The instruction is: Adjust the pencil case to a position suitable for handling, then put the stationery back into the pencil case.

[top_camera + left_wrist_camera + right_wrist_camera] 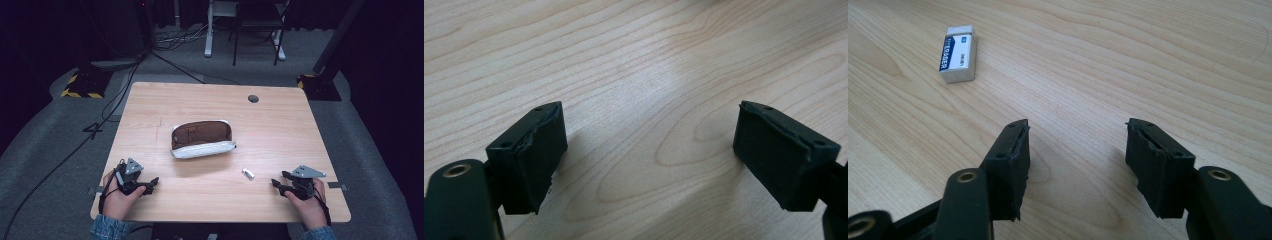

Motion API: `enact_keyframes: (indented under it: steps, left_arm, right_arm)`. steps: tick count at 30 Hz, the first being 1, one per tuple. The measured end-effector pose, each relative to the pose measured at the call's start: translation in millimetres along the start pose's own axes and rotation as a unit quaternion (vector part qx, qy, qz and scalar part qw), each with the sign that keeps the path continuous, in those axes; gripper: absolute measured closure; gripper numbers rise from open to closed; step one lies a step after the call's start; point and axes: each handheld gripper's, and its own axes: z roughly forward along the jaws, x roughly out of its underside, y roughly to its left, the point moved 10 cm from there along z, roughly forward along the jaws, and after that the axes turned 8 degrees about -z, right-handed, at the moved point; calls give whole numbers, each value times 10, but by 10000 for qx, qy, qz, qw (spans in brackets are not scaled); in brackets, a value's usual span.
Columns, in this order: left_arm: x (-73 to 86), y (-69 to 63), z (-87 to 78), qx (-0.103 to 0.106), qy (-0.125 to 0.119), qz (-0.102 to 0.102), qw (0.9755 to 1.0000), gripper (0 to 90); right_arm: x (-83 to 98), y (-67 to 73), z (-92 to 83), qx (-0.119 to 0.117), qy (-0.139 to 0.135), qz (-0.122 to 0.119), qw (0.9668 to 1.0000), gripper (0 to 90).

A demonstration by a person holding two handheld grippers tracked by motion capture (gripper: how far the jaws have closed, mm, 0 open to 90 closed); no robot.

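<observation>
A pencil pouch (pixel 202 138) with a brown inside and a white outer side lies open in the middle of the wooden table (pixel 280 125). A small white eraser (pixel 248 173) (pixel 958 53) lies in front of it, to the right. My left gripper (pixel 153 183) (pixel 649 155) rests near the front left of the table, jaws wide apart with bare wood between them. My right gripper (pixel 278 184) (pixel 1077 165) sits near the front right, open and holding nothing. The eraser lies ahead and to the left of its jaws.
A round cable hole (pixel 253 98) is set in the table's far side. Beyond the table, on the grey floor, are cables (pixel 125 85), a chair and desk legs (pixel 245 35), and stand bases (pixel 82 85).
</observation>
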Motion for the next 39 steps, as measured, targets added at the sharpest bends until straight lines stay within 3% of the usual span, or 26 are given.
enact_keyframes:
  steps: [39]
  left_arm:
    - [-32, -14, 31, 10, -26, 24, 10000, 146]
  right_arm:
    - [2, 7, -5, 9, 10, -2, 10000, 427]
